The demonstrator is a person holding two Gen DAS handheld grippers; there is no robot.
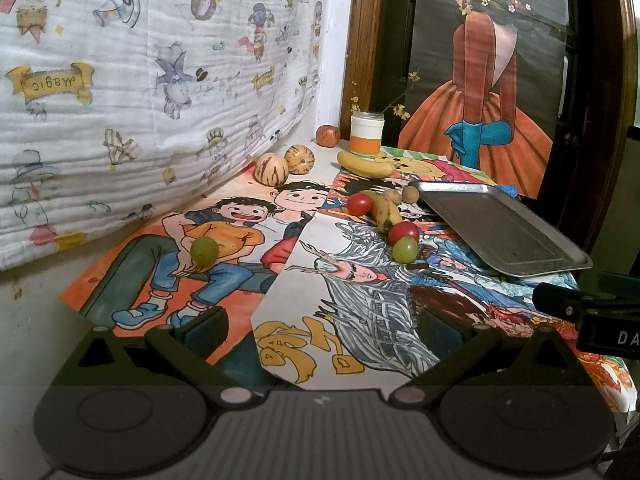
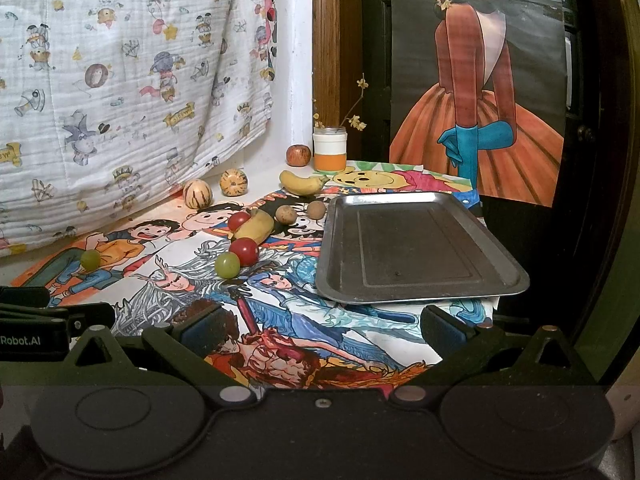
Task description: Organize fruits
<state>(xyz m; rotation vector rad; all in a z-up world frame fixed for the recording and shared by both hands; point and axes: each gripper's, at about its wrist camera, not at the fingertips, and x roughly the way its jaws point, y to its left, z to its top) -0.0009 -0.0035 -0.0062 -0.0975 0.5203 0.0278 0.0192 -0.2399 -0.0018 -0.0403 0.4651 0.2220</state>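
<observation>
Nothing gathered yet — the tray point(image 2: 420, 248) sits bare, both claws point(image 1: 320, 332) point(image 2: 320, 328) wide; the grape point(image 2: 227, 265) left of the tray looks the likeliest first pick.

red tomatoes point(image 2: 244, 251), green grapes point(image 2: 227, 265), silver tray point(image 2: 420, 296).

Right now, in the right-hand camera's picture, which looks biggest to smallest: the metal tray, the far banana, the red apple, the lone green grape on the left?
1. Metal tray, by far the largest.
2. Far banana.
3. Red apple.
4. Lone green grape, smallest, though it lies nearer the camera than the apple, so the gap may really be wider.
</observation>
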